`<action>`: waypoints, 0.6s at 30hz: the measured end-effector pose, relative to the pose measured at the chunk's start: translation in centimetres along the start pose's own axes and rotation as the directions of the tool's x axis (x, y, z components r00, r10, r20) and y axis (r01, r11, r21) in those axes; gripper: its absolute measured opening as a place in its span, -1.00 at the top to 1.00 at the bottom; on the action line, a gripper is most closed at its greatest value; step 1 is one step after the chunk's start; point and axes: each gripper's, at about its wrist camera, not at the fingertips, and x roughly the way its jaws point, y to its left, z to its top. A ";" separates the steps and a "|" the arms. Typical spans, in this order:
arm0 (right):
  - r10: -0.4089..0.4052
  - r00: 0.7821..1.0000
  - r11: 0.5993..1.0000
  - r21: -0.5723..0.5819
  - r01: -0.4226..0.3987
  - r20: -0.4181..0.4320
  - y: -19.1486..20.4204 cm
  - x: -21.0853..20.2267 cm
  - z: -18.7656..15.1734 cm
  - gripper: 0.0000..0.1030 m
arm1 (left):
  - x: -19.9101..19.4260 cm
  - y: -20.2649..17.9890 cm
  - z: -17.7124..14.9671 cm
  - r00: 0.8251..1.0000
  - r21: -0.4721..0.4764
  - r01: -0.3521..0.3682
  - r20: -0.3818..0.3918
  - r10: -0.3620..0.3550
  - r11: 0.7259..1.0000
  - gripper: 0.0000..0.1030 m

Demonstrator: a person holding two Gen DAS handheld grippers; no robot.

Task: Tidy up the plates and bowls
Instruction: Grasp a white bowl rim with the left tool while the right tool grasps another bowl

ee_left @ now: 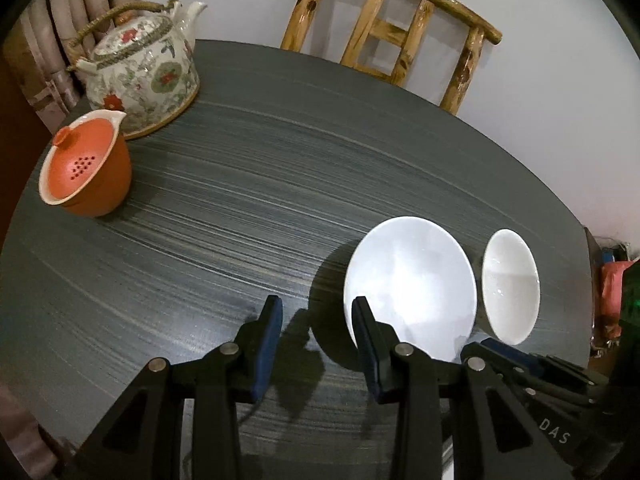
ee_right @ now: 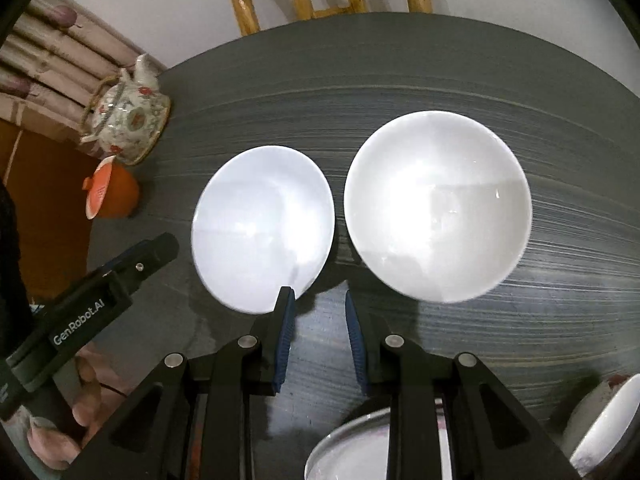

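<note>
A white plate [ee_left: 412, 280] lies on the dark round table [ee_left: 240, 208], with a white bowl [ee_left: 510, 284] just right of it. In the right wrist view the plate [ee_right: 264, 224] is left of the bowl [ee_right: 438, 204]. My left gripper [ee_left: 316, 308] is open and empty, just left of the plate's near rim. My right gripper [ee_right: 318, 300] is open and empty, in front of the gap between plate and bowl. The left gripper also shows in the right wrist view [ee_right: 156, 248], and the right gripper in the left wrist view [ee_left: 504, 352].
A floral teapot [ee_left: 140, 68] and an orange lidded cup [ee_left: 86, 168] stand at the table's far left. A wooden chair [ee_left: 392, 32] is behind the table. Another plate [ee_right: 352, 444] and a white dish [ee_right: 608, 424] lie at the near edge.
</note>
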 end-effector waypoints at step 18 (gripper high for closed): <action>0.010 1.000 1.000 0.019 -0.009 -0.022 -0.3 3.9 2.3 0.73 | 5.0 -0.4 1.0 0.998 0.036 0.024 -0.057 -0.022 0.999 0.29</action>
